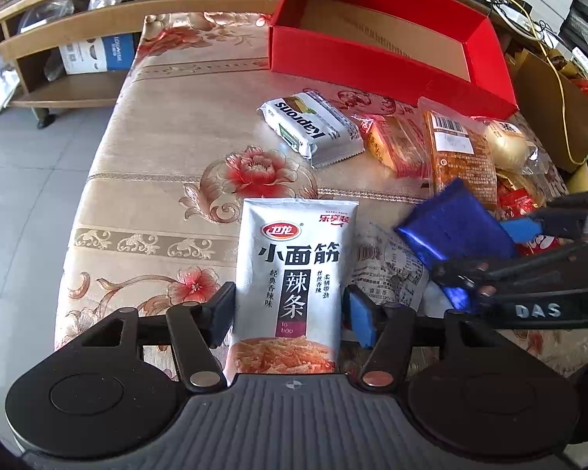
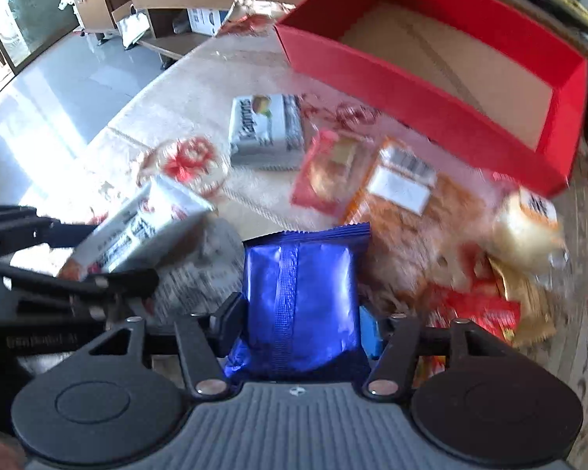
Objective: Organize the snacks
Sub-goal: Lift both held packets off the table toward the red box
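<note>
My right jaws (image 2: 300, 323) clamp blue packet (image 2: 300, 293), near side of empty red box (image 2: 423, 117). Left jaws (image 1: 288, 319) straddle white strip packet (image 1: 294, 274), grip uncertain. Risk: slick foil slipping; packets colliding over desk (image 1: 156, 164).

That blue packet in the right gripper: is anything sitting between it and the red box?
The blue packet is between the right gripper's fingers. Between it and the red box, an orange packet and a red-wrapped snack lie flat on the table. They are low; lifted over them, nothing visible blocks the box's open top.
</note>
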Tool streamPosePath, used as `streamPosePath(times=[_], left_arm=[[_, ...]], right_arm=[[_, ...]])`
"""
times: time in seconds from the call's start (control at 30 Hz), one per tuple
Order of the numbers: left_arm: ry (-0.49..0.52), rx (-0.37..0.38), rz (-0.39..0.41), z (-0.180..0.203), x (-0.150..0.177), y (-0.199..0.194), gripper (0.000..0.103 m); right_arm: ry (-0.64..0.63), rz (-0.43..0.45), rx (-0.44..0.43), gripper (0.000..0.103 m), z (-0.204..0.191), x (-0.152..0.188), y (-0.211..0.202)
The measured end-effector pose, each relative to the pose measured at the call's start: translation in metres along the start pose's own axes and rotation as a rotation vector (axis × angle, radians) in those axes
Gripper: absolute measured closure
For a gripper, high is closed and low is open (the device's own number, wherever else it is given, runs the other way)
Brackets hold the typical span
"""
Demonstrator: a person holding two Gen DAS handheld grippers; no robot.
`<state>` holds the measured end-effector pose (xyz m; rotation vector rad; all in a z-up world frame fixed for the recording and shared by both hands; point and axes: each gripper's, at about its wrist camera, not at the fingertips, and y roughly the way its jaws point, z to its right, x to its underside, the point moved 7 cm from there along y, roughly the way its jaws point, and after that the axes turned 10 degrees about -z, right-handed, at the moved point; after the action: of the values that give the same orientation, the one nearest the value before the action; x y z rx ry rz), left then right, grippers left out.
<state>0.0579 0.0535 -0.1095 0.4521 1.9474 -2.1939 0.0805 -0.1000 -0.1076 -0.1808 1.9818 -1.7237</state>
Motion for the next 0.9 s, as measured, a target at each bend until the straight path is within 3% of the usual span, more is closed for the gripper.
streamPosePath(times=[0.2, 0.3, 0.4, 0.43, 0.53, 0.9], left_arm=[[0.005, -0.013, -0.001, 0.002, -0.001, 0.001, 0.035], [0.011, -0.011, -0.004, 0.005, -0.003, 0.003, 0.026], [0.01, -0.058, -0.001, 0.005, -0.01, 0.008, 0.014], [-0.011, -0.047, -0.01, 0.002, -0.011, 0.01, 0.015], [-0.001, -0.068, 0.0, 0.002, -0.012, 0.006, 0.04], [-0.02, -0.067, -0.007, 0.008, -0.01, -0.005, 0.053]], right_arm=[[-0.026, -0.034, 0.014, 0.046, 0.005, 0.015, 0.0], [-0.064, -0.041, 0.043, 0.038, -0.001, 0.016, 0.005], [-0.074, -0.032, 0.044, 0.032, -0.003, 0.013, 0.009], [-0.061, -0.031, 0.033, 0.032, -0.001, 0.013, 0.009], [-0.028, -0.022, -0.001, 0.046, 0.004, 0.012, 0.004], [0.039, 0.052, -0.055, 0.049, 0.016, 0.015, -0.023]])
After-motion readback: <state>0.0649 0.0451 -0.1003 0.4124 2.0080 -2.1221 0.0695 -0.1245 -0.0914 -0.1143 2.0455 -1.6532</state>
